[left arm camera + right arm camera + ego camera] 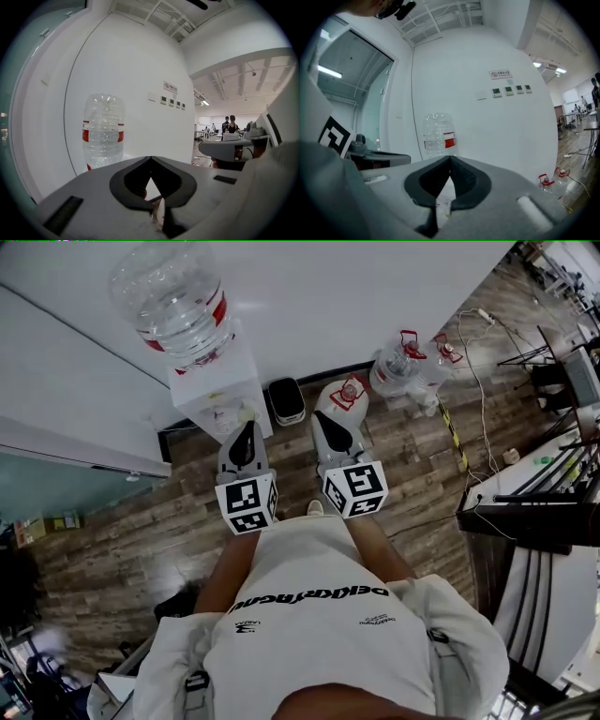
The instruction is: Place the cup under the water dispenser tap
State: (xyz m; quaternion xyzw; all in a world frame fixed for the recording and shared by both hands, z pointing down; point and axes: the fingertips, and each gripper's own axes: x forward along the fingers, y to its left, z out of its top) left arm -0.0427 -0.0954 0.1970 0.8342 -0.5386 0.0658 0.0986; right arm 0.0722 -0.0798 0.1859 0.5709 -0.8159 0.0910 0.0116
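Note:
A white water dispenser (217, 381) stands against the wall with a clear upturned bottle (178, 301) on top. Its tap recess (225, 413) is partly hidden behind my left gripper (248, 430), and I cannot make out a cup there. The right gripper (325, 418) is held beside the left one, both pointing toward the wall. In the left gripper view the bottle (103, 131) rises above the shut left gripper (151, 159), whose jaws hold nothing. In the right gripper view the bottle (438, 133) stands behind the right gripper (450, 158), shut and empty too.
A small black-and-white bin (286, 399) sits right of the dispenser. Spare water jugs with red handles (405, 360) stand on the wooden floor by the wall, one (349, 390) just past the right gripper. Dark tables (525, 507) and a cable (478, 381) lie at the right.

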